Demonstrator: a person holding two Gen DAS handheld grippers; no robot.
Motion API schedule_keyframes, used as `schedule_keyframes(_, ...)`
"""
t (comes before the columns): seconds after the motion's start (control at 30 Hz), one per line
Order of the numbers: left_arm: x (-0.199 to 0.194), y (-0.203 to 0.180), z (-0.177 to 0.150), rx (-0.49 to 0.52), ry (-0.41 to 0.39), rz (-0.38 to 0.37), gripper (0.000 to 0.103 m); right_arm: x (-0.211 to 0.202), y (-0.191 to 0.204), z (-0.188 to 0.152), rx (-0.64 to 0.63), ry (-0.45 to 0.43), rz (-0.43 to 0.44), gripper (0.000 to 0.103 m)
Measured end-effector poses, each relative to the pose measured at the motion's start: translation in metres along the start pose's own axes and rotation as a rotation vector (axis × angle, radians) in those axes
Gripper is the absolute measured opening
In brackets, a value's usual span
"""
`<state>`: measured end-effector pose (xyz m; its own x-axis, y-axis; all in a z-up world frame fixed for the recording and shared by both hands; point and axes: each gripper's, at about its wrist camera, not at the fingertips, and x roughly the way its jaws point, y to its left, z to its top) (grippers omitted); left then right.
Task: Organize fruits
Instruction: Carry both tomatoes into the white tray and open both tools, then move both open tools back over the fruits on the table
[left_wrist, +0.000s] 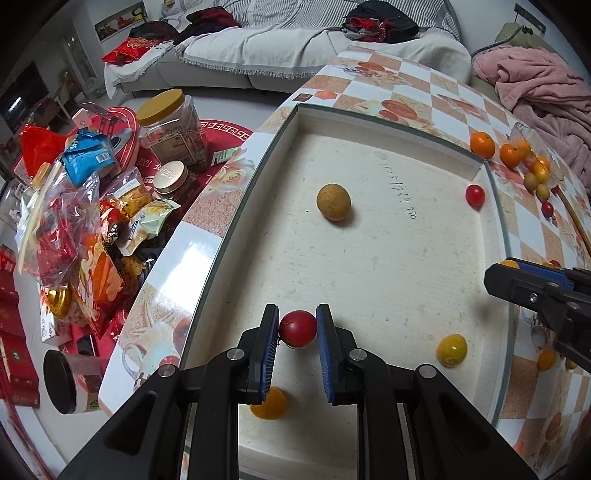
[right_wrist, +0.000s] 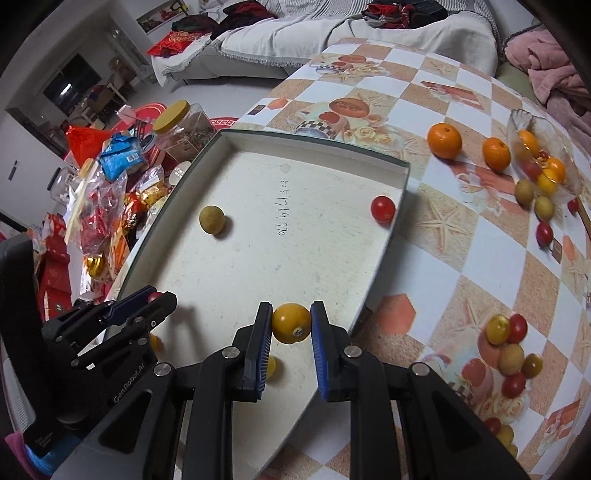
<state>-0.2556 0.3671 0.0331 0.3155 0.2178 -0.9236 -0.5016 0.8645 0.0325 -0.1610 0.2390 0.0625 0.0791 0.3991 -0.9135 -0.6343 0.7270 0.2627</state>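
Note:
My left gripper (left_wrist: 297, 328) is shut on a red cherry tomato (left_wrist: 298, 328) and holds it over the near part of the white tray (left_wrist: 369, 258). My right gripper (right_wrist: 291, 323) is shut on a yellow tomato (right_wrist: 291, 322) above the tray (right_wrist: 295, 240). In the tray lie a brown longan (left_wrist: 333, 202), a small red tomato (left_wrist: 475, 194), a yellow tomato (left_wrist: 451, 349) and another yellow fruit (left_wrist: 269, 404) under my left fingers. The left gripper shows in the right wrist view (right_wrist: 147, 301), the right gripper in the left wrist view (left_wrist: 517, 275).
On the checkered table right of the tray are two oranges (right_wrist: 444, 140), a glass bowl (right_wrist: 535, 155) of fruit, loose longans and tomatoes (right_wrist: 509, 350). Left of the table, snack bags and jars (left_wrist: 170, 125) crowd a lower surface. A sofa stands behind.

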Motion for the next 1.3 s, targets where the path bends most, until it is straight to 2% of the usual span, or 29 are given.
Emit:
schedule_keyframes(0.43,0.014,0.002,0.001,0.012,0.027,0.021,0.022,0.038,0.007,0.003,-0.065,0.071,-0.054,0.024)
schedule_keyframes(0.5,0.014,0.003,0.001,0.014,0.024,0.021,0.023,0.038,0.008,0.003,-0.083,0.068,-0.055,0.027)
schedule_keyframes(0.57,0.014,0.003,0.001,0.016,0.025,0.021,0.023,0.038,0.010,0.003,-0.096,0.070,-0.050,0.041)
schedule_keyframes(0.6,0.014,0.003,0.001,0.014,0.025,0.022,0.024,0.038,0.011,0.004,-0.103,0.069,-0.048,0.044)
schedule_keyframes(0.67,0.012,0.004,0.001,0.009,0.021,0.042,0.047,0.034,0.014,0.004,-0.113,0.059,-0.053,0.058)
schedule_keyframes(0.7,0.009,0.006,0.001,0.001,0.003,0.051,0.064,0.031,0.014,0.004,-0.114,0.049,-0.051,0.059)
schedule_keyframes(0.8,0.001,0.008,0.001,0.001,-0.031,0.047,0.065,0.022,0.012,0.006,-0.100,0.025,-0.039,0.064)
schedule_keyframes(0.87,-0.001,0.007,0.001,0.015,-0.031,0.058,0.065,0.014,0.010,0.007,-0.089,0.007,-0.026,0.077)
schedule_keyframes(1.03,-0.011,0.001,0.000,0.020,-0.033,0.049,0.065,-0.007,0.003,0.005,-0.058,-0.019,-0.028,0.086)
schedule_keyframes(1.2,-0.024,-0.020,-0.005,0.066,-0.046,0.033,0.065,-0.025,-0.018,-0.009,0.004,-0.022,-0.027,0.086)
schedule_keyframes(1.3,-0.033,-0.037,-0.008,0.094,-0.052,0.007,0.065,-0.041,-0.040,-0.026,0.055,-0.030,-0.057,0.086)
